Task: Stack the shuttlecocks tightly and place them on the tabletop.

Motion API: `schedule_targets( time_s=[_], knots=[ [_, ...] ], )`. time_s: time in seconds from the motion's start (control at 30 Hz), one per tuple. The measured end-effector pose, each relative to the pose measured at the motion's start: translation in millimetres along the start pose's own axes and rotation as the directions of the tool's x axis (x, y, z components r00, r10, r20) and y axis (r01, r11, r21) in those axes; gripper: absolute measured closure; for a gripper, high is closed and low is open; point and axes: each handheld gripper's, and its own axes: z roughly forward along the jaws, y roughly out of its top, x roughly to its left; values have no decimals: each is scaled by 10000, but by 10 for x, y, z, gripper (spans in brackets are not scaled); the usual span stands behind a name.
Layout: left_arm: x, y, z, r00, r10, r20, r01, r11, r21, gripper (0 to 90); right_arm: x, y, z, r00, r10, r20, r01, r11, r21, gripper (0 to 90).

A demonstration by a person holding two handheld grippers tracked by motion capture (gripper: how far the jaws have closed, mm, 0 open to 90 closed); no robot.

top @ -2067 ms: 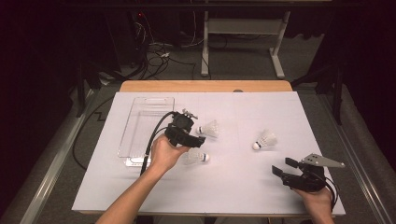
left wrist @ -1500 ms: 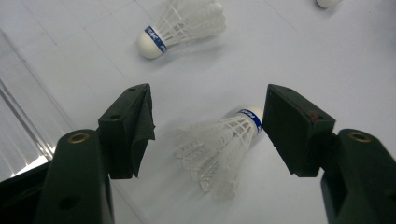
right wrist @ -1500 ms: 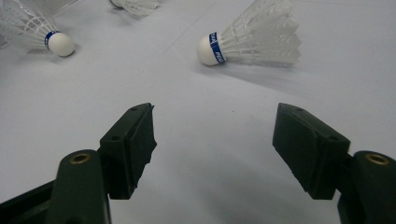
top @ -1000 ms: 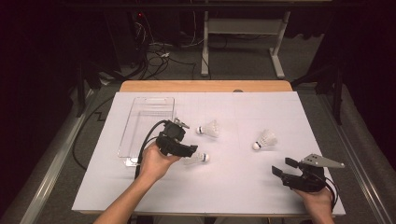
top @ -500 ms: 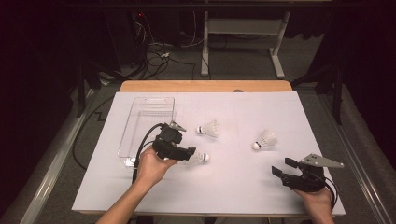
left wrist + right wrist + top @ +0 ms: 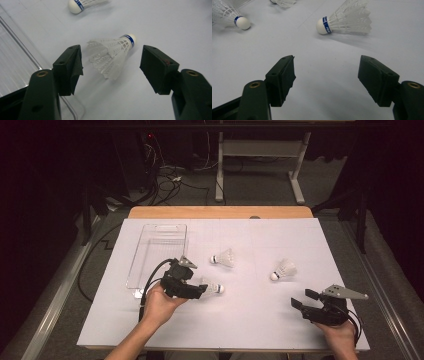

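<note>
Near left, left hand-held gripper (image 6: 110,65) jaws apart, straddling shuttlecock (image 6: 112,56): its long axis crosses the gap, cork far right. Right hand-held gripper (image 6: 305,301) apart, idle.

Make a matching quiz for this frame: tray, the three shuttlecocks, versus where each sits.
Things:
1. clear plastic tray
2. nearest shuttlecock
3. middle shuttlecock
4. right shuttlecock

Places:
A. between the open fingers of the left gripper
B. far left of the white sheet
C. ahead of the right gripper, cork toward it
D. table centre, cork pointing left

Pairs: 1-B, 2-A, 3-D, 4-C
</note>
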Motion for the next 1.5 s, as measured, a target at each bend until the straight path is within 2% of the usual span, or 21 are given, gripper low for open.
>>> schedule_targets(
  time_s=[0.1, 0.3, 0.47, 0.7, 1.03, 1.1, 1.17, 1.27, 1.5],
  knots=[
    [-6, -43, -29, 10000, -78, 49, 78, 9999, -63, 347, 5, 2, -3, 10000, -30, 13, 30, 10000, 9, 299],
    [-47, -67, -69, 9996, 49, 262, -47, 10000, -50, 347, 0, -2, -1, 9999, 110, 1, -110, 9999, 33, 299],
    [-110, -134, -62, 9996, 264, -28, -264, 9997, -4, 348, 4, -1, -4, 10000, 69, 13, -69, 10000, -13, 299],
    [-65, -294, -110, 9998, -161, 149, 165, 9996, -242, 358, 8, 0, -6, 10000, 19, 36, -19, 10000, -10, 299],
    [-138, -462, -197, 9999, -119, 92, 124, 9985, -537, 351, 6, 2, -9, 10000, 25, 70, -25, 10000, -39, 299],
    [-139, -495, -235, 9997, -105, 223, 116, 9987, -494, 351, 9, 1, -18, 10000, 23, 91, -22, 10000, -54, 299],
    [-147, -525, -253, 9999, -58, 96, 62, 9986, -516, 348, -1, -1, -13, 9999, 59, 102, -59, 10000, -28, 299],
    [-137, -577, -250, 9997, -181, 141, 187, 9991, -393, 346, 9, 1, -10, 10000, -15, 94, 15, 10000, -1, 299],
    [-56, -707, -299, 9987, -447, -227, 439, 9984, -357, 346, 4, 2, -11, 9999, 15, 117, -14, 10000, -21, 299]
  ],
)
